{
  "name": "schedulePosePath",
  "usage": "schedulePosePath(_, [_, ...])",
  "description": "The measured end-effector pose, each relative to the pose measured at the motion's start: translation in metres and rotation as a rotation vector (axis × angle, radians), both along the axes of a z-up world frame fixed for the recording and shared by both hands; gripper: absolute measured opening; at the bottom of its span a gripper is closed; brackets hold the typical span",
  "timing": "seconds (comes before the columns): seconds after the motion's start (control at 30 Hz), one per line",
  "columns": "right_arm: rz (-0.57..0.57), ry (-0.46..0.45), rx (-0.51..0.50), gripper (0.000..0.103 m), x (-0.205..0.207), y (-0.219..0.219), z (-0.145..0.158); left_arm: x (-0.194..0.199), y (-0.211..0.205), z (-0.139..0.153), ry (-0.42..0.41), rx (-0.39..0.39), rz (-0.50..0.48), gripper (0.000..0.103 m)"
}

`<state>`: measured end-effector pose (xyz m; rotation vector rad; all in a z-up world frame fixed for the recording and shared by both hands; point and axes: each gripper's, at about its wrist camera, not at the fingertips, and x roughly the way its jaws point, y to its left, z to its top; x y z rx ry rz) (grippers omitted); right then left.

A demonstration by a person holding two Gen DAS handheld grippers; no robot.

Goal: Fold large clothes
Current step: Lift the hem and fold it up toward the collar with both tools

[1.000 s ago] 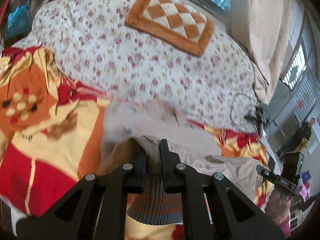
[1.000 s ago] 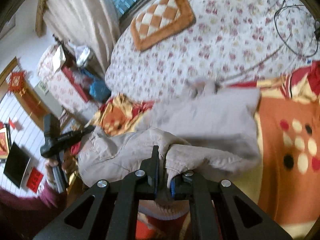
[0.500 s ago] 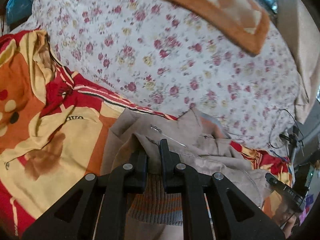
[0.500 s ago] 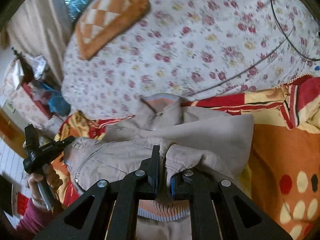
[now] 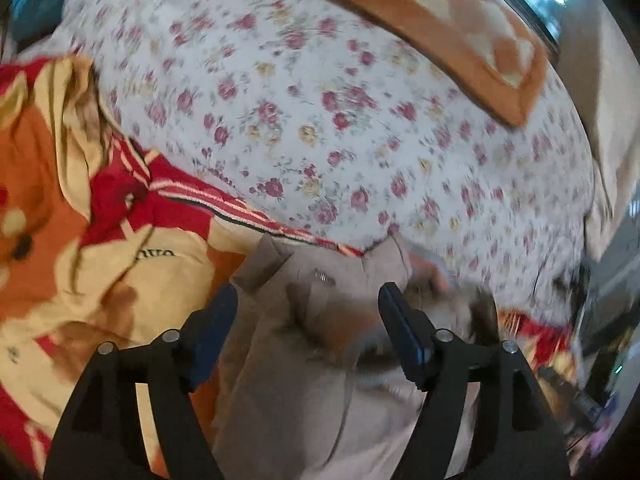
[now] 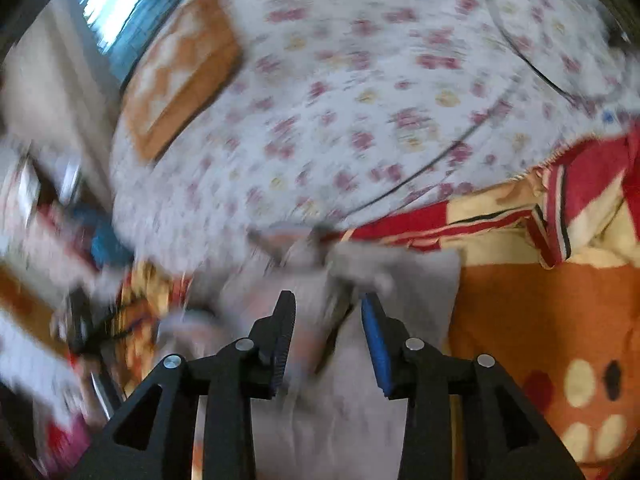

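Observation:
A beige-grey jacket [image 5: 304, 360] lies folded on the red, orange and yellow blanket [image 5: 120, 272], its collar toward the floral bedspread. My left gripper [image 5: 308, 312] is open, its fingers spread wide just above the jacket, holding nothing. In the right wrist view the same jacket [image 6: 332, 400] lies under my right gripper [image 6: 328, 316], which is open and empty with blue pads showing. Both views are motion-blurred.
A white floral bedspread [image 5: 340, 112] covers the far half of the bed, with an orange checkered cushion [image 5: 452, 36] at its far side. A thin dark cable [image 6: 460, 144] runs over the bedspread. The blanket [image 6: 560, 340] stretches to the right. Room clutter sits beyond the bed's left edge [image 6: 48, 240].
Both grippers were shut on the jacket's edge; now both are open and the jacket lies released on the blanket. The views have swung and blurred.

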<state>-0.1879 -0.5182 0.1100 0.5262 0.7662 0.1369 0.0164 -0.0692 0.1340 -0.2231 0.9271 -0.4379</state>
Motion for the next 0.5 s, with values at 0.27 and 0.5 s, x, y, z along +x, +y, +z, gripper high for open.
schedulePosePath(0.27, [0.256, 0.206, -0.144, 0.036, 0.05, 0.076, -0.043, -0.019, -0.049, -0.045, 0.092, 0.197, -0.148, 0.072])
schedulePosePath(0.5, [-0.057, 0.194, -0.18, 0.036, 0.15, 0.033, -0.044, 0.047, -0.052, -0.062, 0.127, 0.259, 0.029, 0.072])
